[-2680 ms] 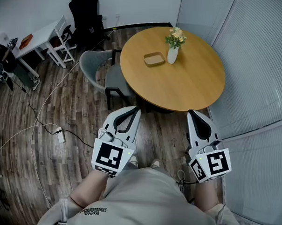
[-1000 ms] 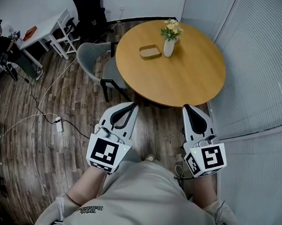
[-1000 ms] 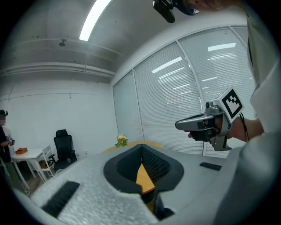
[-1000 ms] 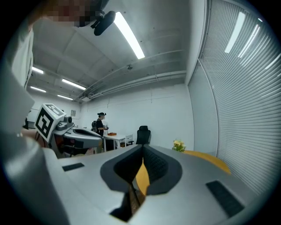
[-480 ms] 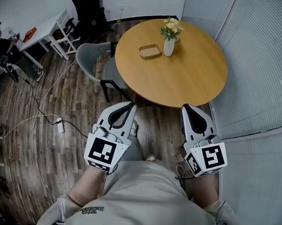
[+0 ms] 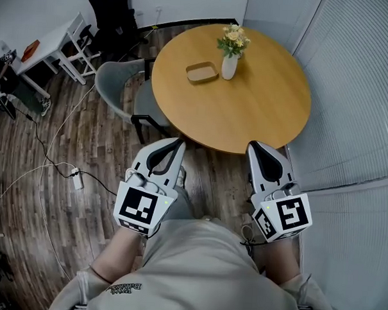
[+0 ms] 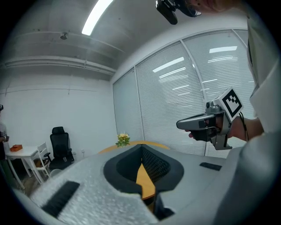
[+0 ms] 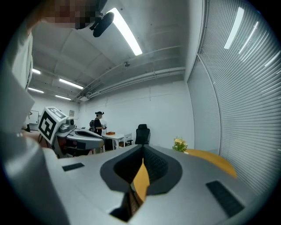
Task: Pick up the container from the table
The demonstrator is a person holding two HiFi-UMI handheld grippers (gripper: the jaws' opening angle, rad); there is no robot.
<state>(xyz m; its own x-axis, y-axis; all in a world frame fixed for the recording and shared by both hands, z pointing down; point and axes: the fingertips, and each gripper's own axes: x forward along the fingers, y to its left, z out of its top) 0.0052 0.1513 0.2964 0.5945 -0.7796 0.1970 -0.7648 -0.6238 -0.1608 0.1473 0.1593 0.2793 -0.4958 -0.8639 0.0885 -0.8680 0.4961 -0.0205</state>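
Left hand-held gripper [image 6: 180, 142], right hand-held gripper [image 6: 251, 145] both closed, empty; container [image 6: 202, 72] shallow, tan, rectangular.

Against the earliest head view, the left gripper [image 6: 179, 143] and the right gripper [image 6: 251, 145] are carried slightly higher, and their tips are brought closer to the near rim of the round table [image 6: 260, 102]. The container [image 6: 202, 72], the vase [image 6: 229, 66] and the grey chair [image 6: 117, 83] are shifted leftward in that view, and the white desk [image 6: 51, 52] is moved towards the left edge. A trouser leg [image 6: 181, 194] is now seen stepped forward just beside the left gripper.
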